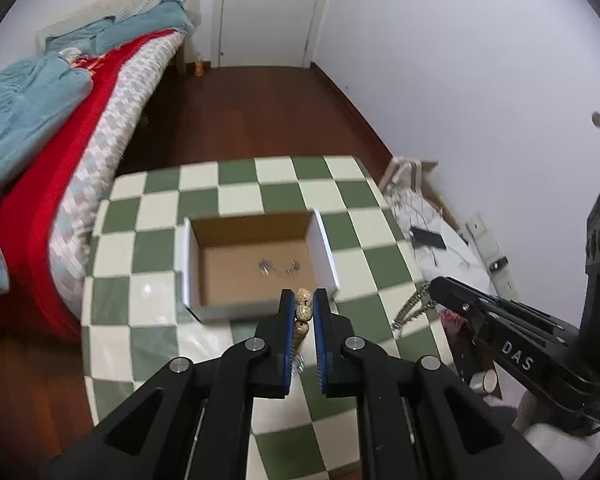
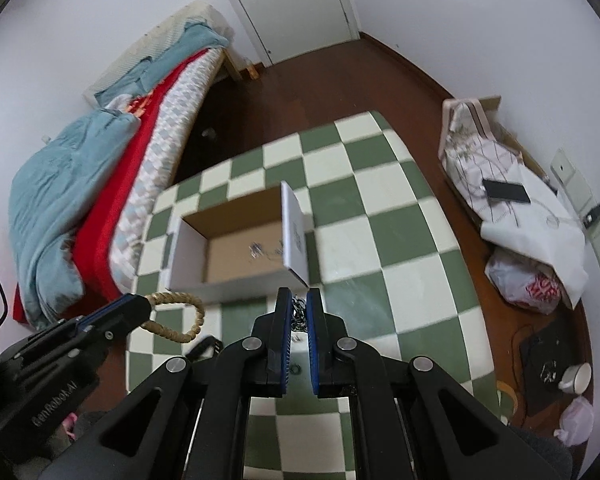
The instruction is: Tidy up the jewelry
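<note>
Here, left gripper (image 1: 304, 300) tight around bead bracelet (image 1: 303, 307); right gripper (image 2: 299, 304) around metal chain (image 2: 298, 314).

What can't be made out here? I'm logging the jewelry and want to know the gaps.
- Small metal pieces in the cardboard box: too small and blurred in both views to identify.
- Bead bracelet: left wrist view shows only a few beads; the left hand-held gripper hides the rest.
- Metal chain: right wrist view shows only some links between the fingers of the right hand-held gripper.
</note>
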`<state>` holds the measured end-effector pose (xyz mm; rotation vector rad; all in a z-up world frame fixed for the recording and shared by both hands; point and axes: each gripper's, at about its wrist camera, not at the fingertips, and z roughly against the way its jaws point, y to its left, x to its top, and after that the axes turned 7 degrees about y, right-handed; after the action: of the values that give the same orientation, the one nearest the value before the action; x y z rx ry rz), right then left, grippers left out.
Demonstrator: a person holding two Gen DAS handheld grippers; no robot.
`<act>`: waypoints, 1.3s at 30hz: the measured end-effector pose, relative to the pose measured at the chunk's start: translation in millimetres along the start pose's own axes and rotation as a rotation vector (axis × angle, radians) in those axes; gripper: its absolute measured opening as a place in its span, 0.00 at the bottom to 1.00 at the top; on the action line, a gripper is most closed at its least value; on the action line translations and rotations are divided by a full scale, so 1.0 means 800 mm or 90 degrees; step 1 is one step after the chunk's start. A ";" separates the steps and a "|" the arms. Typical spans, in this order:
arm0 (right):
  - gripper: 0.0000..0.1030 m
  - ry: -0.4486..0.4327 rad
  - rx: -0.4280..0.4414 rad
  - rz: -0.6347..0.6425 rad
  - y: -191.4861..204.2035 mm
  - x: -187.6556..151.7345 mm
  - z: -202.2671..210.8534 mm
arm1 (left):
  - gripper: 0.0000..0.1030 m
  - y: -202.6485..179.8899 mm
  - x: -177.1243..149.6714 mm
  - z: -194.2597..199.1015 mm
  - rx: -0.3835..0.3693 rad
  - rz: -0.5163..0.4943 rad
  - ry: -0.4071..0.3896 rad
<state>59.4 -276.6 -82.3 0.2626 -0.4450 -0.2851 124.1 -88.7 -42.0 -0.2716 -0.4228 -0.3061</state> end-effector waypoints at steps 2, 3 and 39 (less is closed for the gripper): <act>0.07 -0.011 0.003 0.009 0.011 0.013 0.008 | 0.06 0.009 0.013 0.005 0.003 0.006 -0.006; 0.07 -0.015 0.005 0.014 0.017 0.020 0.011 | 0.06 0.014 0.020 0.007 0.004 0.011 -0.008; 0.15 0.172 -0.046 0.046 0.086 0.187 -0.206 | 0.47 0.139 0.103 -0.164 0.045 0.138 0.169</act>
<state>278.6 -231.1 -147.2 0.2095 -0.1763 -0.1911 280.9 -47.3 -142.6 -0.2021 -0.1396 -0.1125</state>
